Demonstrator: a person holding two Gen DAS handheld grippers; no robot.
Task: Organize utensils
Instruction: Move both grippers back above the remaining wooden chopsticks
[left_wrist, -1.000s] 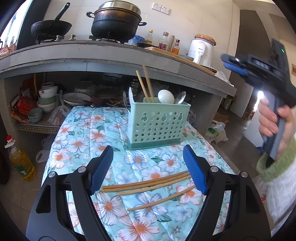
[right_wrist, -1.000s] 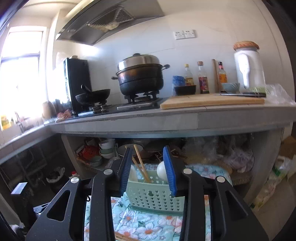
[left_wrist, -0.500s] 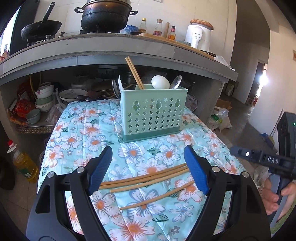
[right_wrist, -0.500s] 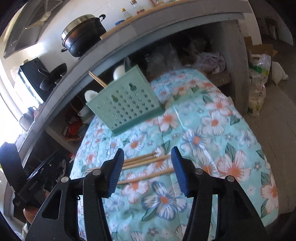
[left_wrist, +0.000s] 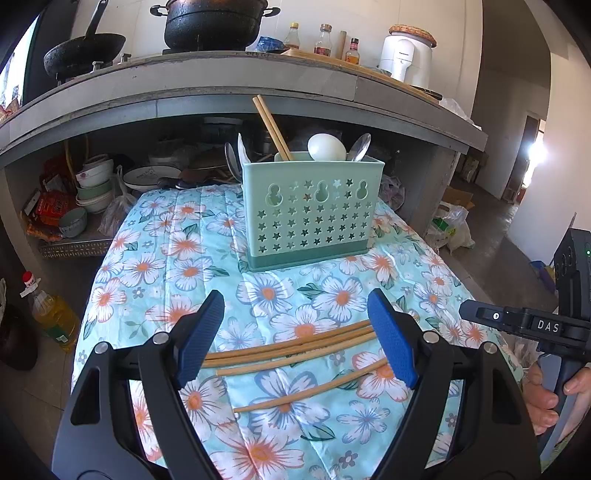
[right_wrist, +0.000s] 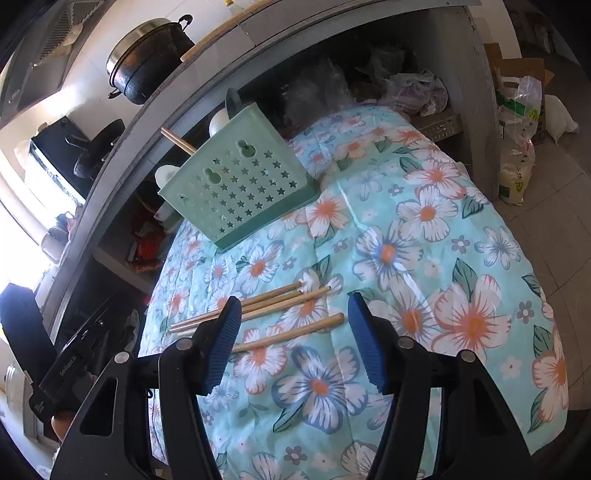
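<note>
A small kitchen, with a concrete counter carrying a black pot (left_wrist: 210, 22) above a low tabletop (left_wrist: 147, 258) under a floral cloth. On that cloth lie four loose bamboo chopsticks (left_wrist: 291, 345), three bunched close together and one a little apart toward the near edge, all with their long axes running crosswise, left to right. Behind them stands a mint-green utensil holder (left_wrist: 312, 218) already containing two chopsticks and some spoons. The left hand-held gripper (left_wrist: 295, 334) hovers just over the sticks, jaws spread wide and empty, straddling them along their length rather than across it. The right hand-held gripper (right_wrist: 293, 336), also spread and empty, sits near the thicker ends (right_wrist: 334, 319) of the loose sticks, looking the better placed. Either would likely need to turn so its fingers close across a stick.
</note>
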